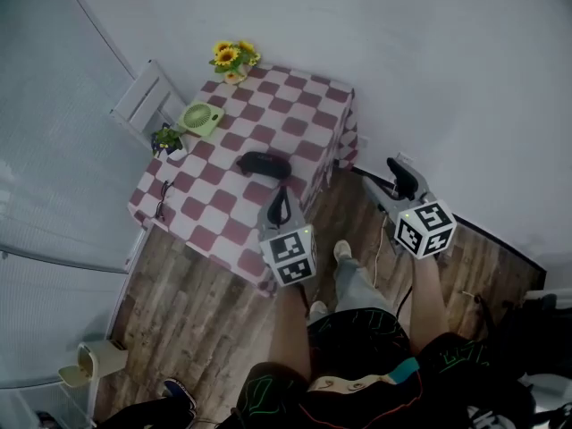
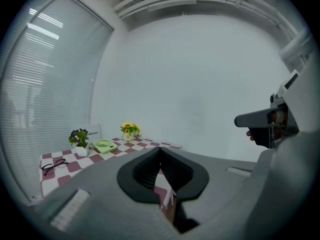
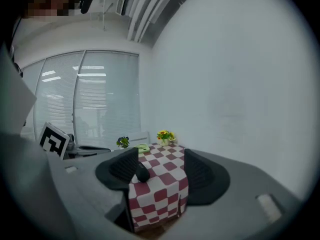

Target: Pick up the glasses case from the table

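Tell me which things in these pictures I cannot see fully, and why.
Glasses case: right gripper view, partly behind one jaw; left gripper view, fully hidden by the left gripper.
Eyeglasses: head view, too small for detail.
Table legs: right gripper view, covered by the hanging checked tablecloth.

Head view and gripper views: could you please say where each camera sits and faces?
Head view: on the head, steeply down at table, glasses case, left claw, right claw, legs.
Left gripper view: on left claw, toward table; shut jaws show.
Right gripper view: on right claw, toward table; open jaws show.
All share the table.
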